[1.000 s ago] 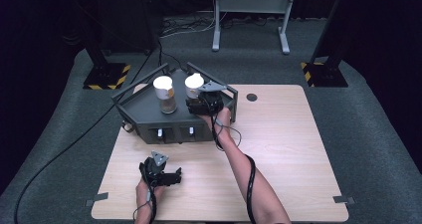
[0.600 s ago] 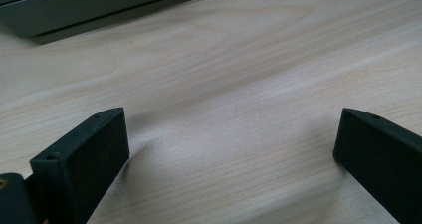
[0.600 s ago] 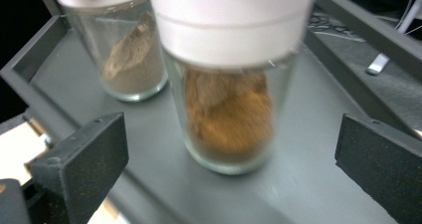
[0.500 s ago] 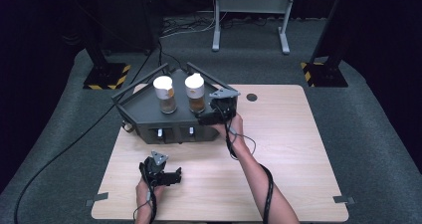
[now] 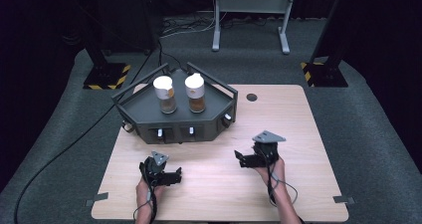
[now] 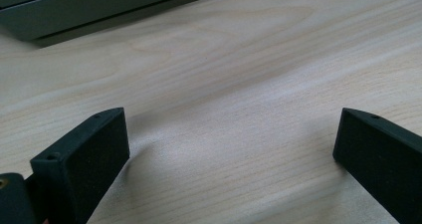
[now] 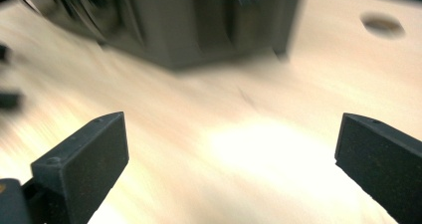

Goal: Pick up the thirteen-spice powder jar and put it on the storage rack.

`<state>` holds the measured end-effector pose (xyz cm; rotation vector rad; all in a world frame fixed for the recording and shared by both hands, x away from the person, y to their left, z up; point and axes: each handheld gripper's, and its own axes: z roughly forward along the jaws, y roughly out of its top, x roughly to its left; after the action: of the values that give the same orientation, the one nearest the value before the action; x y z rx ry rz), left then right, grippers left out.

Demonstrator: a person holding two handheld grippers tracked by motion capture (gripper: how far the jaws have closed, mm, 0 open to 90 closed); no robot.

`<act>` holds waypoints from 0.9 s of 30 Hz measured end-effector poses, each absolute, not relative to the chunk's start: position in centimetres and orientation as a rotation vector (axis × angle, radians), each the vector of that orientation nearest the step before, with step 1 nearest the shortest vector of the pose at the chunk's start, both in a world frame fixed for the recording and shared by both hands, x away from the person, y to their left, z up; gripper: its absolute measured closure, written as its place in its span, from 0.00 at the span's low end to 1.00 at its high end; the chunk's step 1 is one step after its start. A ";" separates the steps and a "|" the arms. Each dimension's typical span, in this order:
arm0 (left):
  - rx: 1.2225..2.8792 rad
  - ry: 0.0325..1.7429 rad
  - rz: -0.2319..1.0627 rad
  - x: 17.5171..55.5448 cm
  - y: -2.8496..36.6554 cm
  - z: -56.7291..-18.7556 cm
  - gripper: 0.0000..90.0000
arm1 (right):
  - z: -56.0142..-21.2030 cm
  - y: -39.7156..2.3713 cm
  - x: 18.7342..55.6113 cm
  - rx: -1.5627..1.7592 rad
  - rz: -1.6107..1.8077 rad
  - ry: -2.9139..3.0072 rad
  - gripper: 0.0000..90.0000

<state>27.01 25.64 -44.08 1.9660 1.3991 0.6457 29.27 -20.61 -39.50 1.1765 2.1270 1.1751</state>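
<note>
On the wooden table (image 5: pixel 298 134) sits a dark tray (image 5: pixel 149 109) holding 2 jars (image 5: pixel 164 94) with white lids, side by side near its middle. The left gripper (image 5: pixel 171 176) rests low on the table in front of the tray, jaws spread wide and empty. The right gripper (image 5: pixel 244 159) hovers near the tray's right front corner, jaws also wide apart, grasping nothing

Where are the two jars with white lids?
In the high view, the two jars stand side by side on the dark tray at the table's far left, beyond both grippers.
</note>
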 end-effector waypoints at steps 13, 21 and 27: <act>1.971 1.396 0.647 27.0 25.6 -44.1 0.01 | -43.9 -26.2 25.4 1.392 1.074 2.026 0.00; 1.968 1.396 0.642 27.0 25.7 -44.1 0.01 | -45.2 -27.3 24.2 1.433 1.153 1.950 0.00; 1.968 1.394 0.648 27.0 25.6 -44.1 0.01 | -45.0 -26.8 24.4 1.423 1.121 1.970 0.00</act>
<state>26.96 25.61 -44.11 1.9677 1.3936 0.6480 24.40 -26.84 -45.00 1.4227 1.9700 1.1214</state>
